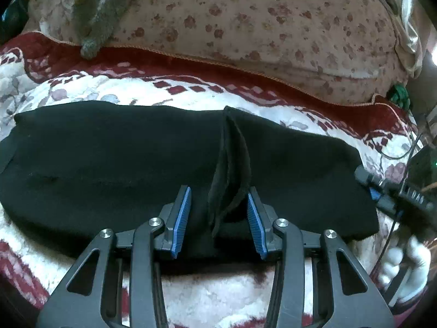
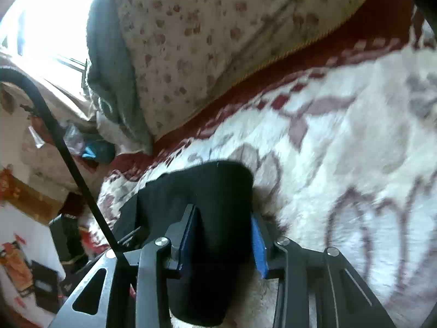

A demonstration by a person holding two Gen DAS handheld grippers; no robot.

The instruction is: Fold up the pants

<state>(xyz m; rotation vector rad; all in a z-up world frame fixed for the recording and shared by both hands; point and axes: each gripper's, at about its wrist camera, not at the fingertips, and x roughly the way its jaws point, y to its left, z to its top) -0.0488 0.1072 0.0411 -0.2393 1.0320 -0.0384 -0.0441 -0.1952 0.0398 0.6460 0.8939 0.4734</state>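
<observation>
Here, black pants [image 1: 109, 164] are laid across a floral blanket [image 1: 82, 90]. A raised fold is straddled by the left gripper [image 1: 218, 199], jaws apart. Cloth is clamped by the right gripper [image 2: 224, 221]; if pulled unevenly, the fold could bunch.

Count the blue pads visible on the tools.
5: two on the left tool, one on the right tool seen beyond; two on the right tool in its own view. Others hidden.
</observation>
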